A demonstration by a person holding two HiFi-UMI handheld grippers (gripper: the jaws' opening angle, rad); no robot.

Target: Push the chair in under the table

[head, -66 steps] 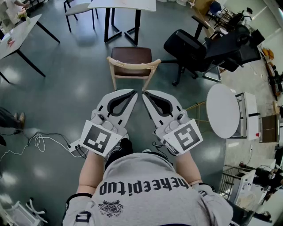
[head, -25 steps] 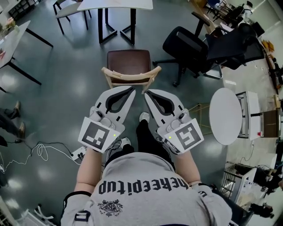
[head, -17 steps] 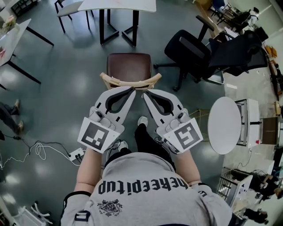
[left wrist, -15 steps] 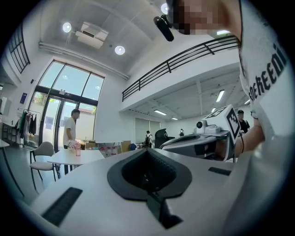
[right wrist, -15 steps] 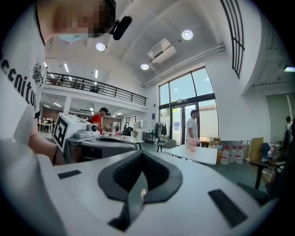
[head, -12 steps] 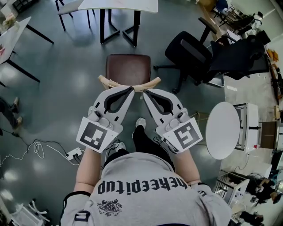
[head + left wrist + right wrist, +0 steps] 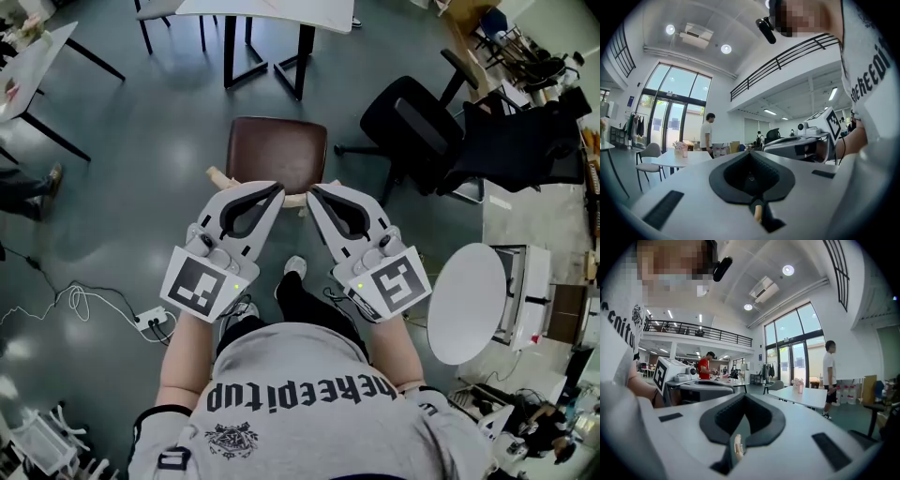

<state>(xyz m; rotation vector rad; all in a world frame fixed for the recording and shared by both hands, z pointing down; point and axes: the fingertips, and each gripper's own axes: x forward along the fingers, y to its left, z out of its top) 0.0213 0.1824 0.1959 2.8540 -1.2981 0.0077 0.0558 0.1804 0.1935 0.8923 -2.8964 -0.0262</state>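
The left gripper (image 7: 277, 190) and right gripper (image 7: 313, 192) are held level, side by side, jaws pressed together, tips angled inward at the chair (image 7: 279, 150) back.

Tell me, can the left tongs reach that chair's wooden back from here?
Probably yes: the shut left tongs sit right at the chair's wooden backrest, with nothing in between; whether they touch it, I can't tell.

The floor (image 7: 141, 169) is glossy grey. A black office chair (image 7: 417, 127) stands on it. A round white table (image 7: 466, 302) stands near the chair; a power strip (image 7: 153, 322) lies well apart from it.
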